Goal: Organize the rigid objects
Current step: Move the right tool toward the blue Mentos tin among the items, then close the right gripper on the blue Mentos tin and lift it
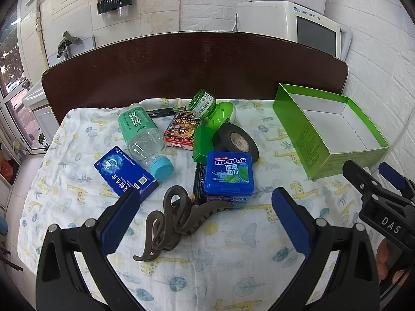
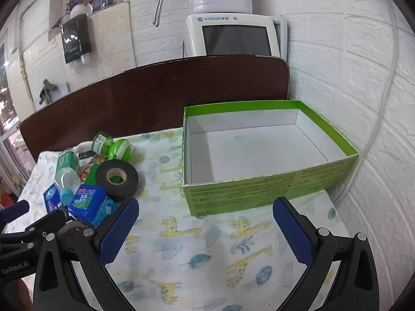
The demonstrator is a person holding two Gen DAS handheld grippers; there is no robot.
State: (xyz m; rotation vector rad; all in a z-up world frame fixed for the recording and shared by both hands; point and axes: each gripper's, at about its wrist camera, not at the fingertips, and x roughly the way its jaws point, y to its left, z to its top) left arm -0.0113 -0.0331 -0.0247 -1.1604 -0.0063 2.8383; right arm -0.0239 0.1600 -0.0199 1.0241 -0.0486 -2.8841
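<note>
Your cloth (image 1: 233,246) is white, printed with yellow giraffes and blue-grey leaves. The box (image 2: 259,194) is bright green outside, white inside. The mentos tin (image 1: 229,171) is blue with a green leaf graphic. The tape (image 1: 237,140) is black with a tan core. The bottle (image 1: 141,134) is clear, with a green label and a light blue cap. The clip (image 1: 171,223) is dark grey-brown. Gripper pads (image 1: 119,223) are dark blue on black frames.
</note>
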